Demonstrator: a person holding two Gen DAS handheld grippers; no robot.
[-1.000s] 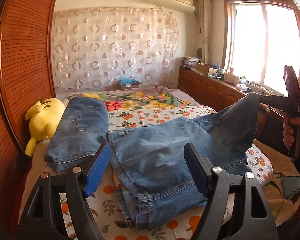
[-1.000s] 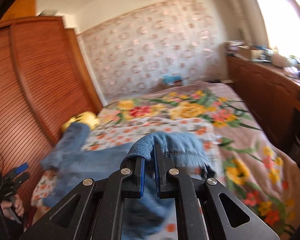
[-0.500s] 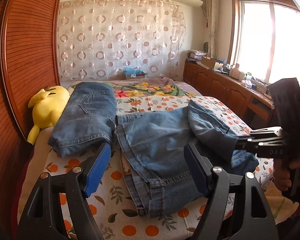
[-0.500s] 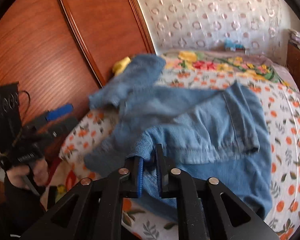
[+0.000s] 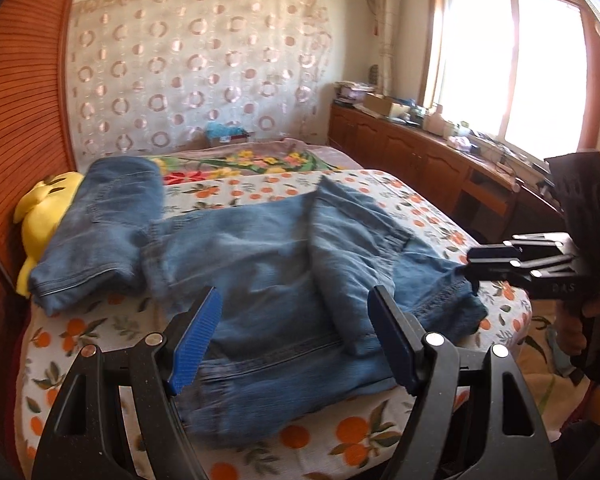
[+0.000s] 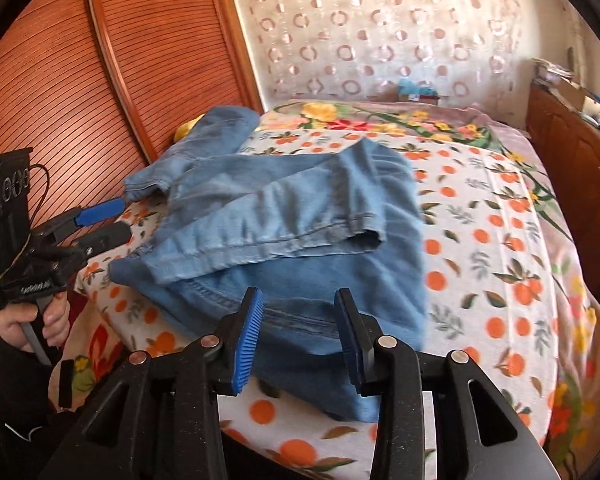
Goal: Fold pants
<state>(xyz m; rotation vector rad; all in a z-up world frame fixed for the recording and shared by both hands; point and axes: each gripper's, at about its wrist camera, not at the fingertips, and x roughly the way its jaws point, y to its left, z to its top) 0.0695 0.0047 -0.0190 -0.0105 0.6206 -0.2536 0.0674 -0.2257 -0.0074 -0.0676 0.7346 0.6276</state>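
Note:
Blue jeans (image 5: 260, 264) lie on the bed with one leg (image 5: 352, 240) folded back across the body; they also show in the right wrist view (image 6: 284, 216). My left gripper (image 5: 296, 340) is open and empty, just above the near hem. It also shows in the right wrist view (image 6: 100, 224), at the bed's left edge. My right gripper (image 6: 298, 332) is open and empty, above the near edge of the jeans. It shows in the left wrist view (image 5: 472, 264) at the right, beside the denim.
A second folded pair of jeans (image 5: 100, 232) lies at the left beside a yellow plush toy (image 5: 40, 208). A wooden wardrobe (image 6: 80, 80) flanks the bed. A low cabinet (image 5: 420, 160) with clutter runs under the window. The bedspread (image 6: 500, 240) has an orange print.
My right gripper carried the jeans leg across the body, laid it down and opened, letting go. My left gripper stayed open and moved in a little closer.

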